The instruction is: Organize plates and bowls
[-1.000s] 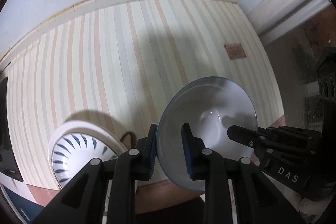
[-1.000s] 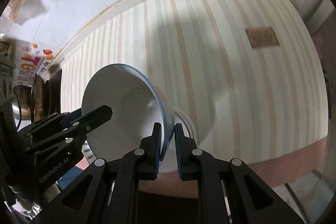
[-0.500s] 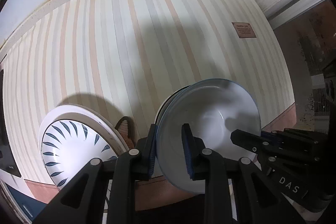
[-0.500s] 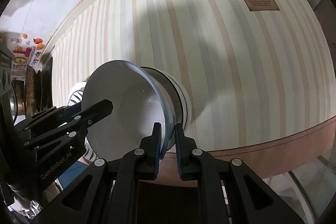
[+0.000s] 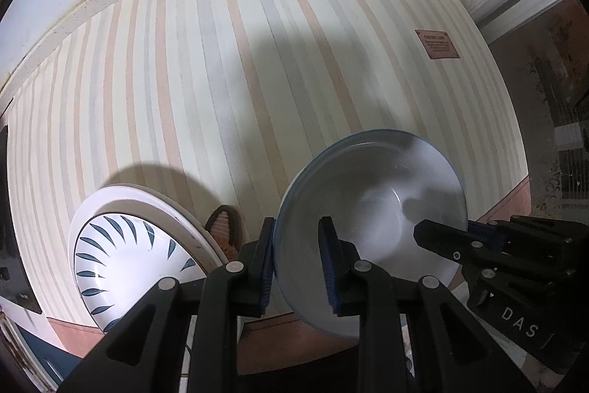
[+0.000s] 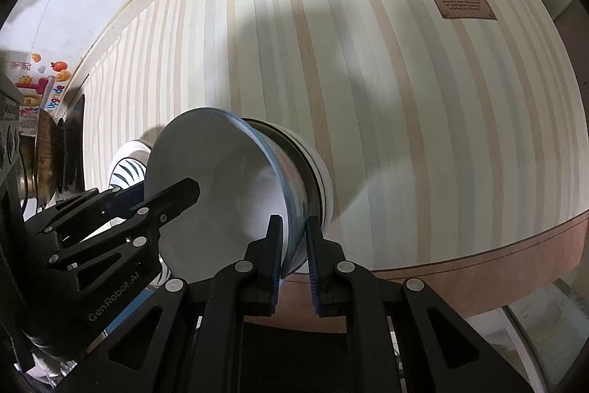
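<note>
A white bowl with a blue rim point(image 5: 371, 209) is held by both grippers over the striped tablecloth. My left gripper point(image 5: 296, 264) straddles its left rim, jaws a little wider than the wall. My right gripper point(image 6: 294, 256) is shut on the opposite rim point(image 6: 291, 238). In the right wrist view the bowl point(image 6: 221, 194) sits nested in another white bowl point(image 6: 316, 179) on the table. A white plate with blue leaf marks point(image 5: 129, 264) lies to the left, also in the right wrist view point(image 6: 127, 164).
A small brown object point(image 5: 224, 231) lies between plate and bowl. A brown label point(image 6: 460, 2) is on the striped tablecloth point(image 6: 405, 98). A dark pan and appliances point(image 6: 48, 157) stand at the left. The table's front edge point(image 6: 478, 279) is close.
Both grippers have lowered the bowl toward the table, onto the other bowl. The plate now shows more fully at the left.
</note>
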### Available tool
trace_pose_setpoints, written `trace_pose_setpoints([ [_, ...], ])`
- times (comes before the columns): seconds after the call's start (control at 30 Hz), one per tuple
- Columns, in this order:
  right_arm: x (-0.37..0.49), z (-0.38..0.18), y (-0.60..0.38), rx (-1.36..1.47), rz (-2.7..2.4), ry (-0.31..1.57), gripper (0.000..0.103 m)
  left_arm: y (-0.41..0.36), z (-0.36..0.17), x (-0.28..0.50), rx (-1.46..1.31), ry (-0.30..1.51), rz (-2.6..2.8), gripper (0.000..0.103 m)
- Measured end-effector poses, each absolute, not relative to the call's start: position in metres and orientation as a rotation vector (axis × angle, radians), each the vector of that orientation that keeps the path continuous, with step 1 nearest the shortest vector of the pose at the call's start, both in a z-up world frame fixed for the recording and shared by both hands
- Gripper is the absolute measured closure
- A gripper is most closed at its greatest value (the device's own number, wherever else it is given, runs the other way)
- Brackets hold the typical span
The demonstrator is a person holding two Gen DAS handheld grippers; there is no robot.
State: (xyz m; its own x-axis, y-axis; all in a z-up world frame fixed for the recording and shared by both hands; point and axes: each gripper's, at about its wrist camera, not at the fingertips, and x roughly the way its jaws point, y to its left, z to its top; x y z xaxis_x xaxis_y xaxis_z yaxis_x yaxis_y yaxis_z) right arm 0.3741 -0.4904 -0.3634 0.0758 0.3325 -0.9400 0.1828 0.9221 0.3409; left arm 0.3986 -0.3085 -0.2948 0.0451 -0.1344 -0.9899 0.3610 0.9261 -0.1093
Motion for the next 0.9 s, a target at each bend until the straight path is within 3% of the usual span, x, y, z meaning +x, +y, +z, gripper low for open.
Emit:
trace_pose_setpoints([
  [0.5, 0.368, -0.353, -0.499, 0.43, 0.097, 1.467, 0.084, -0.307, -0.293, 0.396, 0.197, 1.484, -0.387, 0.083],
  [0.9, 0.312, -0.27, -0.504, 0.328, -0.002, 1.263, 0.084, -0.286, -0.19, 0.351, 0.189, 1.261, -0.447, 0.082],
])
